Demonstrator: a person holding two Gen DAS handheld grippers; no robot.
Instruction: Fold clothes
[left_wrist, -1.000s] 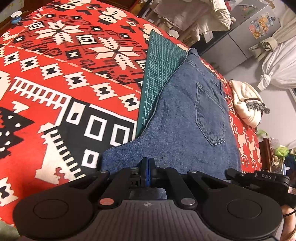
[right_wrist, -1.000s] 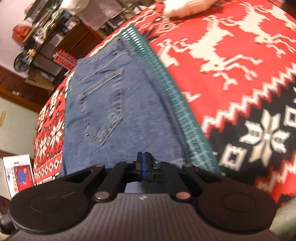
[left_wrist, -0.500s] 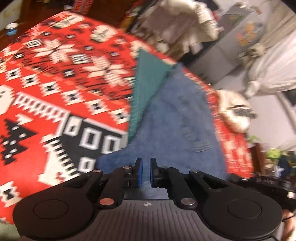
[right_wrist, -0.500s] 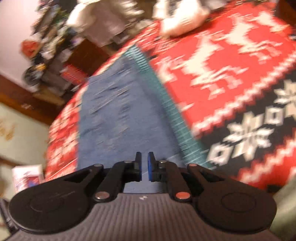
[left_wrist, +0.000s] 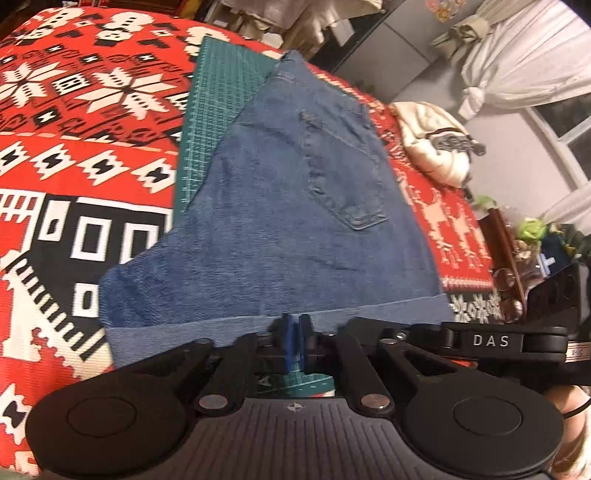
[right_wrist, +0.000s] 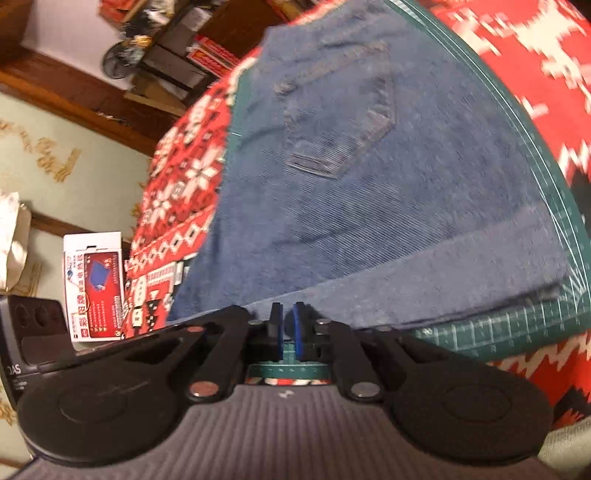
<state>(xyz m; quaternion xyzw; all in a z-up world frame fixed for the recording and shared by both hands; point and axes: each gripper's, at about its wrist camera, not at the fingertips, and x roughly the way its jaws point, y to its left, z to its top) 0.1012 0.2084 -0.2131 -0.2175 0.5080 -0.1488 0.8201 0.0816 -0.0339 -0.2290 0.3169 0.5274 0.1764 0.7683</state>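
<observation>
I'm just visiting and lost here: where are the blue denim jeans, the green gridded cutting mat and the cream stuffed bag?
blue denim jeans (left_wrist: 280, 221): left wrist view, mid fabric.
green gridded cutting mat (left_wrist: 218, 92): left wrist view, bare grid.
cream stuffed bag (left_wrist: 432, 144): left wrist view, its side.

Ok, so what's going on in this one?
A person with handheld tongs in each hand is folding blue jeans on a green cutting mat over a red patterned blanket. The jeans lie folded, back pocket up, with the near layers stacked flat. The left tongs and right tongs both sit at that near edge, slightly open and holding no cloth, so the fold appears set down and released.
</observation>
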